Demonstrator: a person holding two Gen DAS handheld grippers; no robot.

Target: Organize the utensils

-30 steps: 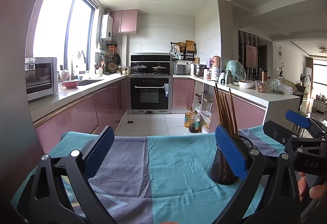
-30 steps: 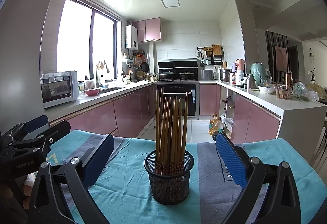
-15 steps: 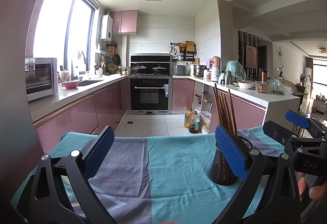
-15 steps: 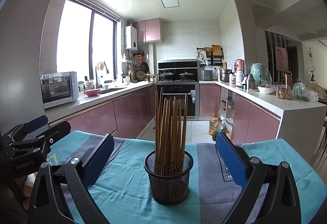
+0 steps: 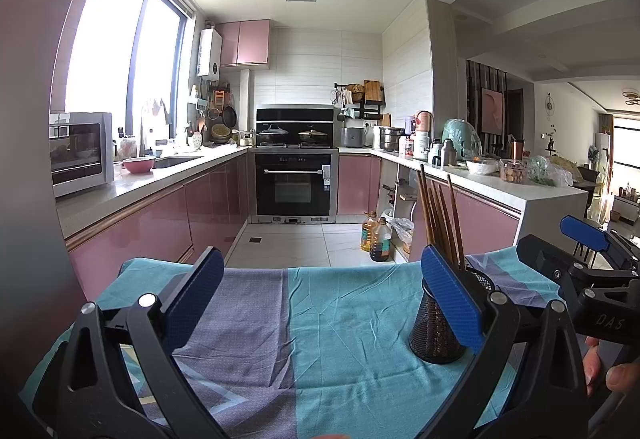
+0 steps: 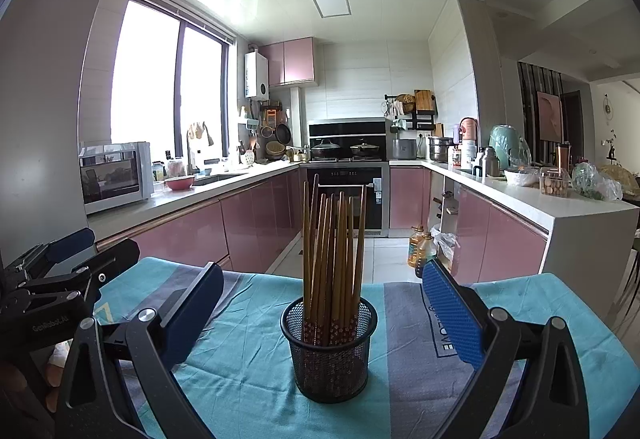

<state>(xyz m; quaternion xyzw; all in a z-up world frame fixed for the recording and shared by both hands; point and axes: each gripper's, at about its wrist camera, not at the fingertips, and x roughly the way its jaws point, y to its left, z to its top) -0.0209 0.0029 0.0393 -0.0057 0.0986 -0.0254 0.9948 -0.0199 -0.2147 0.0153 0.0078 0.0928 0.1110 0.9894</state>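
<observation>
My left tool (image 5: 320, 295) has a matte black, speckled frame with triangular cut-outs, round silver pivot screws, and two flat fingers (image 5: 450, 295) faced with textured blue pads. My right tool (image 6: 320, 311) is built the same way, blue pads on black arms. Seen from the other side, its body carries white "DAS" lettering; the left one's reads "GenRobot.AI".

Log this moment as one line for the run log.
left tongs: open, empty | right tongs: open, facing holder | chopsticks: upright in mesh holder
</observation>
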